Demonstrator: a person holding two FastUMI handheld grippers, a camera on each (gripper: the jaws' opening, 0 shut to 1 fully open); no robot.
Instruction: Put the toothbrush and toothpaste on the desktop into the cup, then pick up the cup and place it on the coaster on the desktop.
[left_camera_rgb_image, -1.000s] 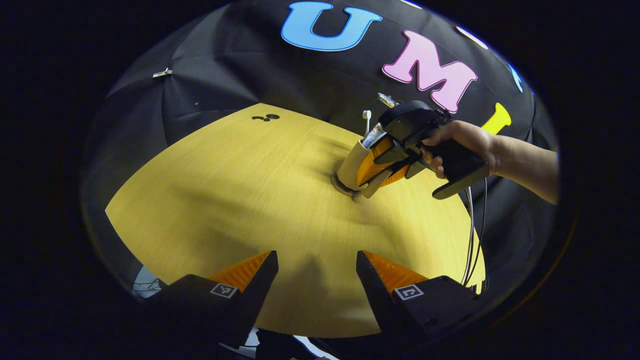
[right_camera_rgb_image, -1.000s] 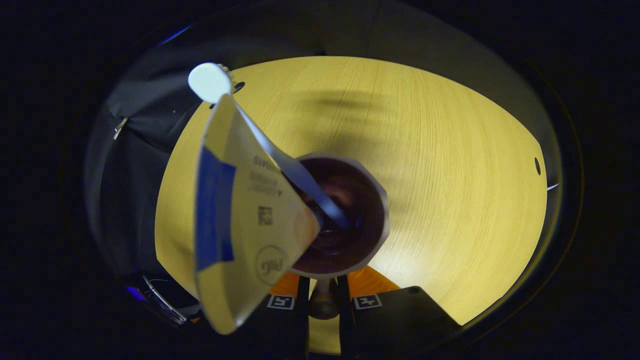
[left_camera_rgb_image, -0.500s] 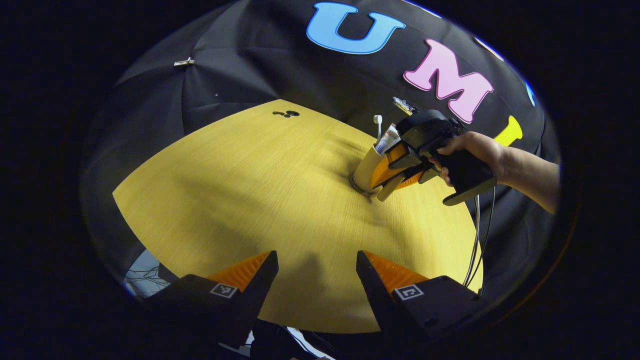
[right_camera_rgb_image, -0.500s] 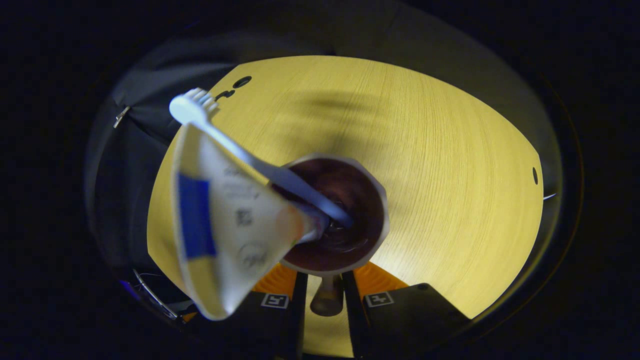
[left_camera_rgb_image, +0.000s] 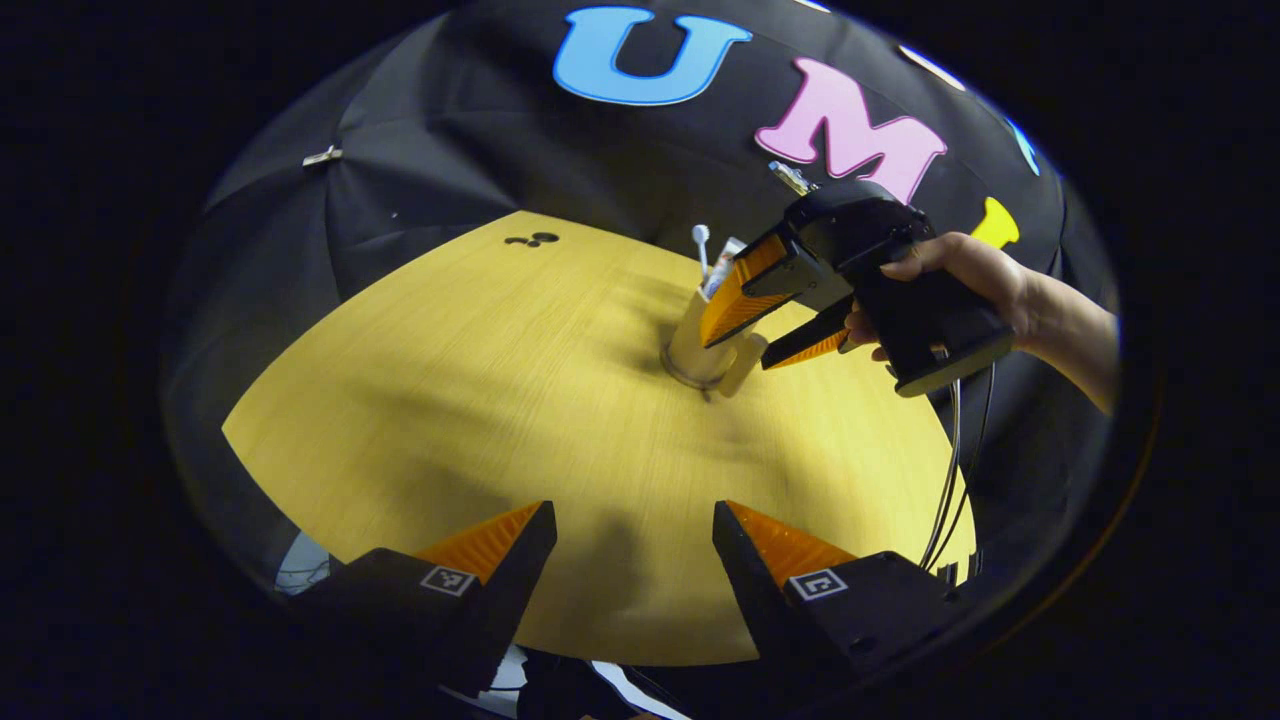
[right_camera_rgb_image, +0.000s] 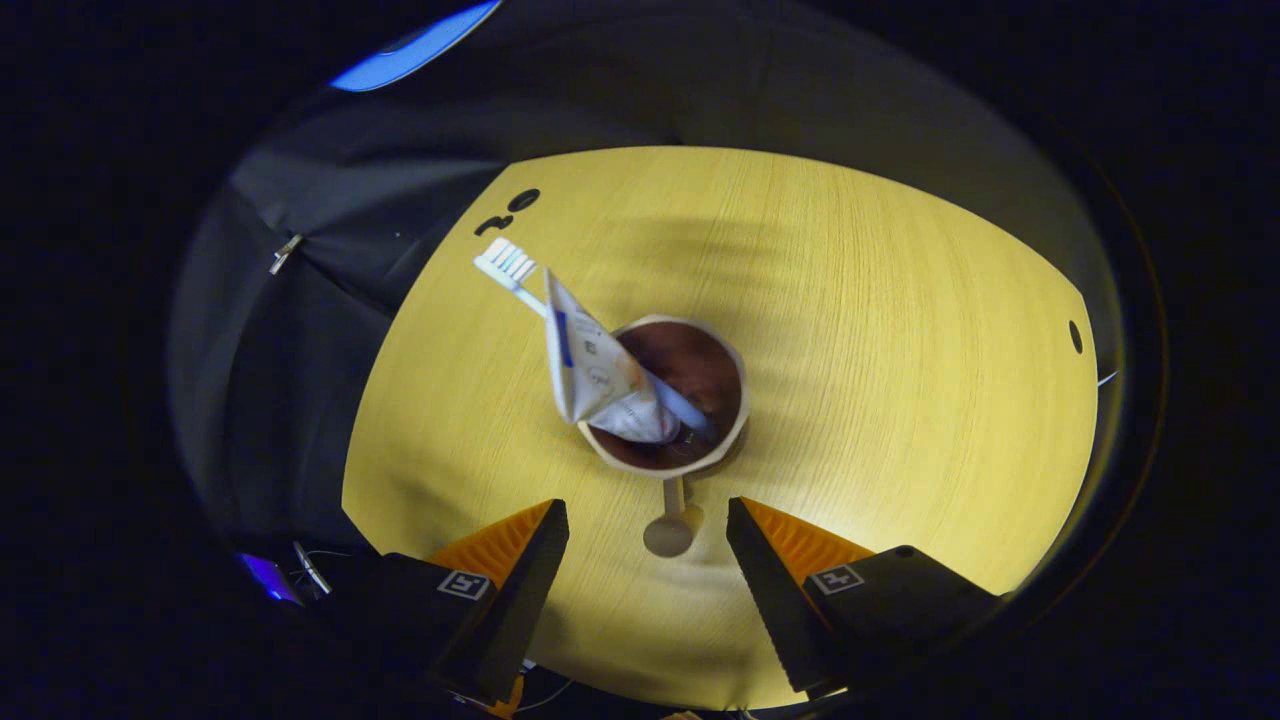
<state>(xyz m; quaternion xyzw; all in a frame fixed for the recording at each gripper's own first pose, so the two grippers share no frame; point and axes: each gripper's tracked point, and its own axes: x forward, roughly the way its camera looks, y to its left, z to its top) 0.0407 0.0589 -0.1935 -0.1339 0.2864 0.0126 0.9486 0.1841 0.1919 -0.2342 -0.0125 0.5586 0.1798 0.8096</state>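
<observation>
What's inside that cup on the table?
The cup holds a toothbrush, bristles up, and a toothpaste tube, both leaning out over the rim. Their lower ends and the cup's dark bottom are hard to make out.

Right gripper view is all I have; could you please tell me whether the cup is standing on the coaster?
Observer: Yes. The left gripper view shows a dark coaster rim under the base of the cup.
Operator: Thank you. Where is the left hand-held gripper?
Observer: The left hand-held gripper hangs open over the near part of the table, far from the cup.
Operator: And what holds the right hand-held gripper?
Observer: A hand grips the handle of the right hand-held gripper, which is open beside the cup.
</observation>
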